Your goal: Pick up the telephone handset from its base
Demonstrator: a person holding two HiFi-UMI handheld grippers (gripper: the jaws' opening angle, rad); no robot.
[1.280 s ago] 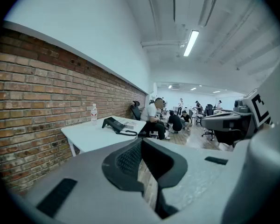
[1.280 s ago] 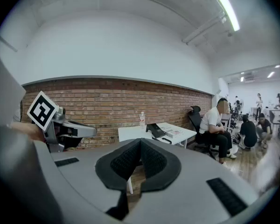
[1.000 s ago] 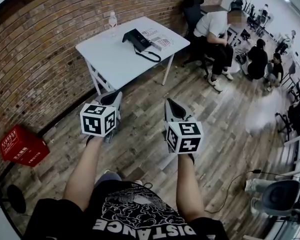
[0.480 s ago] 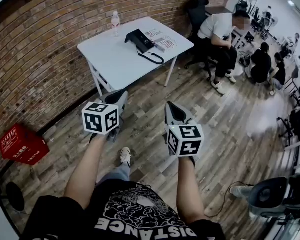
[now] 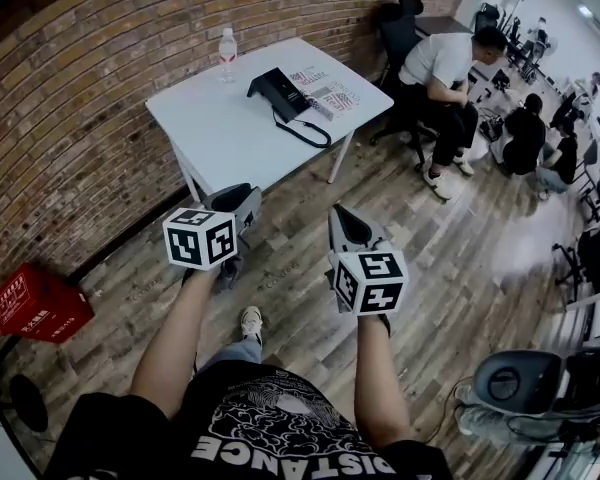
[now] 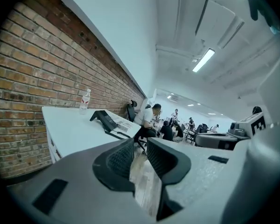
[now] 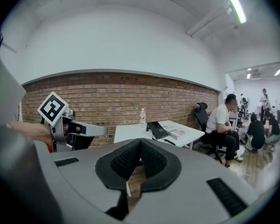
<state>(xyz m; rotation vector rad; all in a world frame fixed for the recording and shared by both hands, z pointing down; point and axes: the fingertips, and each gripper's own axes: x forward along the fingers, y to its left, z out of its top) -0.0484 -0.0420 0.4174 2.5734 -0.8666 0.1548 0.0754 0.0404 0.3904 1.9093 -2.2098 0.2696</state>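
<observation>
The black telephone [image 5: 280,93] sits on a white table [image 5: 215,133] by the brick wall, its handset lying on the base and the coiled cord [image 5: 305,128] trailing toward the table's edge. Both grippers hang in the air well short of the table. My left gripper [image 5: 242,200] is opening, with a narrow gap between its pads and only floor showing through. From the left gripper view the telephone [image 6: 104,120] lies far ahead of the left gripper [image 6: 140,146]. My right gripper [image 5: 338,210] is shut and empty; its own view shows the right gripper's [image 7: 140,146] pads meeting, the telephone [image 7: 157,129] beyond.
A water bottle [image 5: 227,45] and printed papers [image 5: 328,94] share the table. A red crate [image 5: 38,303] stands by the wall at left. A person sits [image 5: 442,68] right of the table, near an office chair [image 5: 398,20]. More people crouch on the wooden floor at right.
The person has stepped forward, a shoe now showing below. Both grippers have moved toward the table. The left gripper's jaws have parted a little.
</observation>
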